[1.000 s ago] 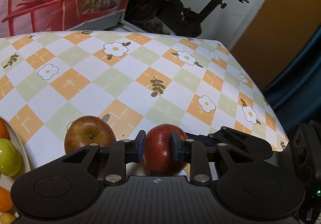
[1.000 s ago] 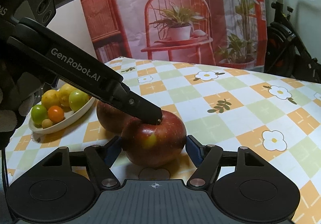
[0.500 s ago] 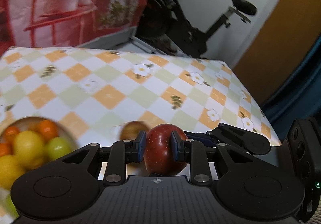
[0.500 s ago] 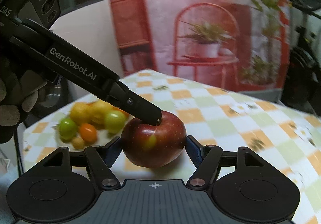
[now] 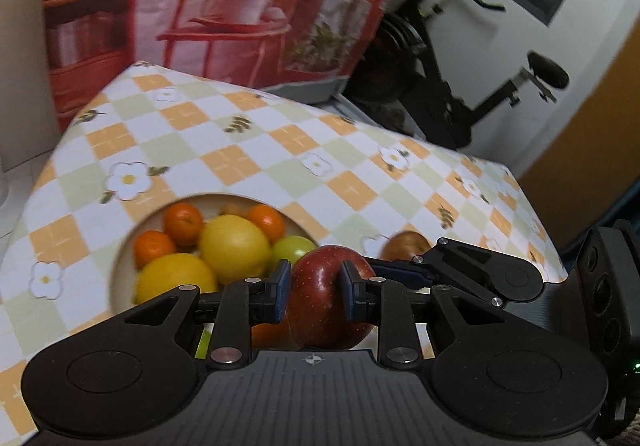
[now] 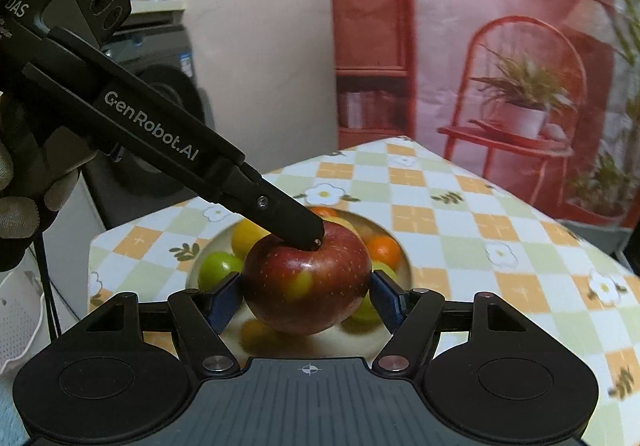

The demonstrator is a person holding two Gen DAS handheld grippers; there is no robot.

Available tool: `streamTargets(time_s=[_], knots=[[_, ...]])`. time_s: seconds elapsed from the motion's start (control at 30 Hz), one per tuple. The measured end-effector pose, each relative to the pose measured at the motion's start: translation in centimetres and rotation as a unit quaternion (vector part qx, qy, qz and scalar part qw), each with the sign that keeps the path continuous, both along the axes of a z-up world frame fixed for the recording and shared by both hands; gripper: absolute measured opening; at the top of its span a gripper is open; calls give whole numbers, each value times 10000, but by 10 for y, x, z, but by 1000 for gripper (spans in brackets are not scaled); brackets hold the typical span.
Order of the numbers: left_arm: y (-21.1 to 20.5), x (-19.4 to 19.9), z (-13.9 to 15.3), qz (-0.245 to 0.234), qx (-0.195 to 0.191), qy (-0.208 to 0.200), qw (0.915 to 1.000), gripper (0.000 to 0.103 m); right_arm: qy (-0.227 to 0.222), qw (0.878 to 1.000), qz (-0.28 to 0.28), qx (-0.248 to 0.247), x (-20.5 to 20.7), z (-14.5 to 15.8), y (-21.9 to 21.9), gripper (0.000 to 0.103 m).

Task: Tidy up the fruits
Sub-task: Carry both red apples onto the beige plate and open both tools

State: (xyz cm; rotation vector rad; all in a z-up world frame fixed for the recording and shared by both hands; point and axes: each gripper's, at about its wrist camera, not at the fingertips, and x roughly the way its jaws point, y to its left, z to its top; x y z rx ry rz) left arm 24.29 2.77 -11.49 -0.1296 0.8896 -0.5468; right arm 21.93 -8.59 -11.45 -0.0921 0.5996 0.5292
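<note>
Both grippers are shut on one dark red apple (image 5: 326, 298), which also shows in the right wrist view (image 6: 306, 282). My left gripper (image 5: 314, 296) pinches it top and bottom; my right gripper (image 6: 306, 300) grips its sides. The apple hangs above a white plate (image 5: 128, 250) of lemons (image 5: 234, 244), oranges (image 5: 182, 222) and green fruit (image 5: 294, 248). The plate shows under the apple in the right wrist view (image 6: 404, 262). A second red apple (image 5: 406, 244) lies on the table to the right.
The table has an orange, green and white checked cloth (image 5: 280, 150). An exercise bike (image 5: 460, 86) stands behind its far edge. A red printed backdrop (image 6: 500, 46) hangs at the back. A grey appliance (image 6: 160, 86) stands left of the table.
Both grippers have carried the apple up off the table and left, from beside the second apple to above the fruit plate. The second apple stays behind on the right.
</note>
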Motion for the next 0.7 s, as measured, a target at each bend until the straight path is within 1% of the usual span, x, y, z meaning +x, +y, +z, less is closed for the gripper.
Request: streamTargets(time_s=[0.1, 0.27, 0.5, 0.6, 0.7], knots=[[14, 3, -3, 165, -41, 30, 9999, 28, 15, 9999, 121, -78, 9, -1, 16, 65], [28, 5, -15, 312, -45, 164, 9994, 27, 129, 9993, 291, -203, 16, -12, 39, 65], [37, 7, -18, 519, -32, 31, 9986, 28, -45, 9980, 360, -526, 22, -15, 57, 66], [39, 5, -18, 535, 20, -40, 9986, 28, -89, 9978, 388, -538, 24, -15, 58, 66], [39, 5, -19, 517, 76, -60, 9986, 32, -92, 9977, 386, -558, 24, -16, 58, 66]])
